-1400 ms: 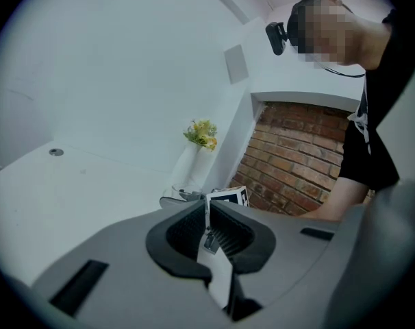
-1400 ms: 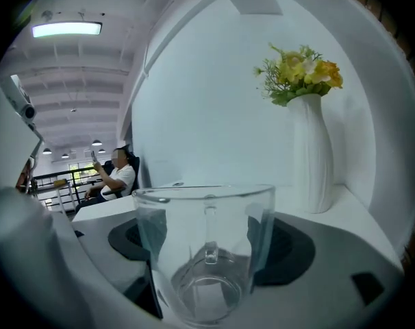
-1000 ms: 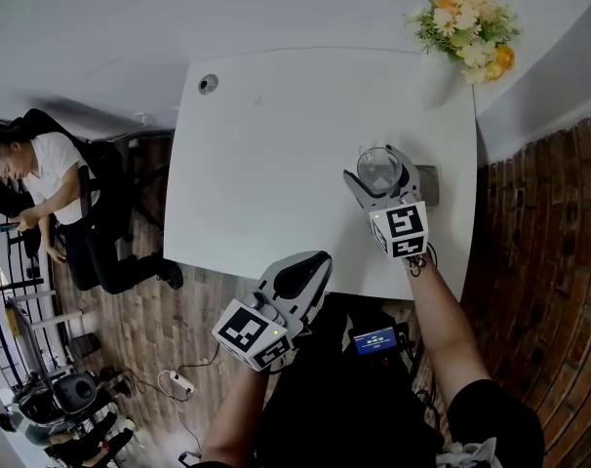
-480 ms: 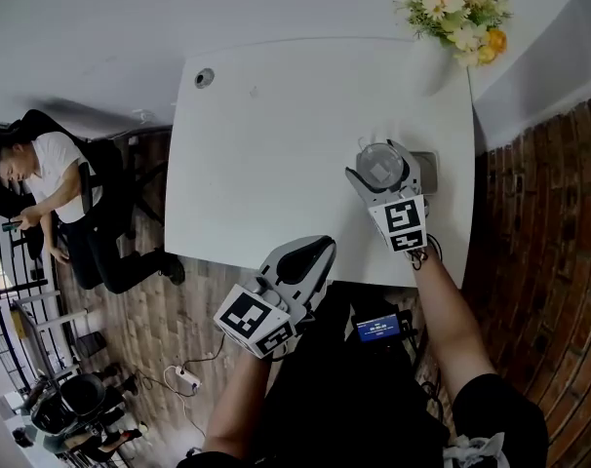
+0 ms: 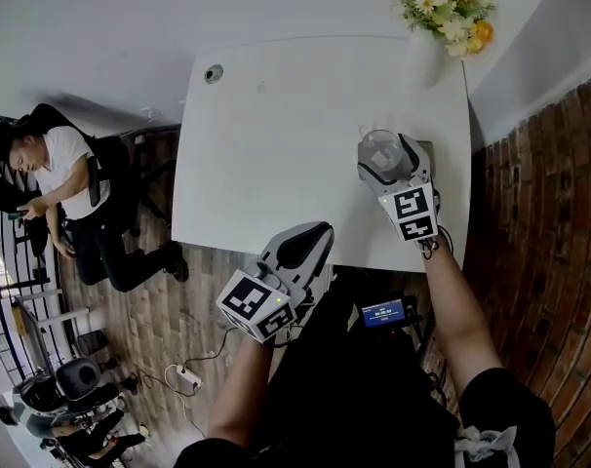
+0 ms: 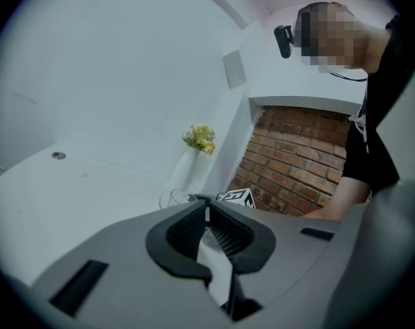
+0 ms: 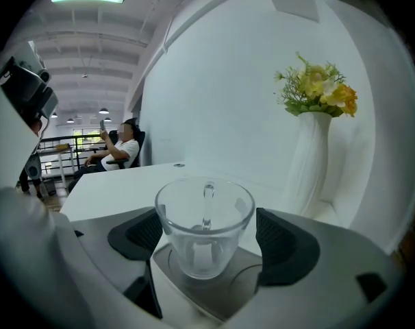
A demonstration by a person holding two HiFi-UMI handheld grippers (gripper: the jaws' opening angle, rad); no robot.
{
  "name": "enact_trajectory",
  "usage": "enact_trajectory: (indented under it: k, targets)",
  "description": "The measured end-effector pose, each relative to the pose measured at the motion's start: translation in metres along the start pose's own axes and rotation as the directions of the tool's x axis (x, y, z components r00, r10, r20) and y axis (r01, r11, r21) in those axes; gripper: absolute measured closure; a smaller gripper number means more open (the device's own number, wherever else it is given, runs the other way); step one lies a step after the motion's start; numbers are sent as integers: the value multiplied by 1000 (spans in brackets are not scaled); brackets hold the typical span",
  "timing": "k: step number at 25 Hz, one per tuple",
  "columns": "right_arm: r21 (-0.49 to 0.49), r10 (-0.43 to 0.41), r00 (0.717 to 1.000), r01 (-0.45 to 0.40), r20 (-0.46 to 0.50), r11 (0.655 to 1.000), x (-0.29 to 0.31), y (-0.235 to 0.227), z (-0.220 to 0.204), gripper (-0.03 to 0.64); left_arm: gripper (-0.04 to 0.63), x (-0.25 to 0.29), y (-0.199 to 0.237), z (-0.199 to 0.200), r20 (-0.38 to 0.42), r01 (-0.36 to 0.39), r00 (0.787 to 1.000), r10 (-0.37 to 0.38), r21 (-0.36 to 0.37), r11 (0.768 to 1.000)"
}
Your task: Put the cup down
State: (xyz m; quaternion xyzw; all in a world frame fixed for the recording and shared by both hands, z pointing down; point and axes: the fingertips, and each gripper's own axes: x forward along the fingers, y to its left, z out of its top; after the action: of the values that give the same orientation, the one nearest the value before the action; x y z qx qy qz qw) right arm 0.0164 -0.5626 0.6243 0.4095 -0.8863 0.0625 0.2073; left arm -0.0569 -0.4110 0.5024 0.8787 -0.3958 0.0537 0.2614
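Observation:
A clear glass cup (image 5: 378,152) with a handle stands upright between the jaws of my right gripper (image 5: 384,157), near the right edge of the white table (image 5: 276,144). In the right gripper view the cup (image 7: 205,225) sits over a grey square coaster (image 7: 229,288), and both dark pads lie against its sides. The right gripper (image 7: 206,244) is shut on the cup. My left gripper (image 5: 297,249) hangs off the table's front edge, shut, with nothing in it (image 6: 209,228).
A white vase of yellow and orange flowers (image 5: 442,18) stands at the table's far right corner, just beyond the cup. A round cable hole (image 5: 214,72) is at the far left corner. A person sits in a chair (image 5: 61,183) left of the table. A brick wall (image 5: 539,213) runs along the right.
The view has shifted a little. The right gripper with the cup has stayed over the coaster; the left gripper has barely moved.

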Motion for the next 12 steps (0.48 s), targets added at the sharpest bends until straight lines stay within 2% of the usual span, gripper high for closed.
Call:
enact_trajectory:
  k: [7, 10, 12]
  targets:
    - [91, -22, 999, 25, -28, 996, -52, 0, -10, 199, 568, -6, -7, -6, -9, 25, 1000, -25, 24, 999]
    - [203, -6, 1000, 12, -27, 979, -80, -1, -10, 203, 568, -5, -10, -5, -10, 41, 999, -40, 40, 998]
    - [312, 9, 1000, -9, 1, 950, -99, -2, -5, 261, 568, -2, -13, -3, -9, 54, 999, -53, 54, 997]
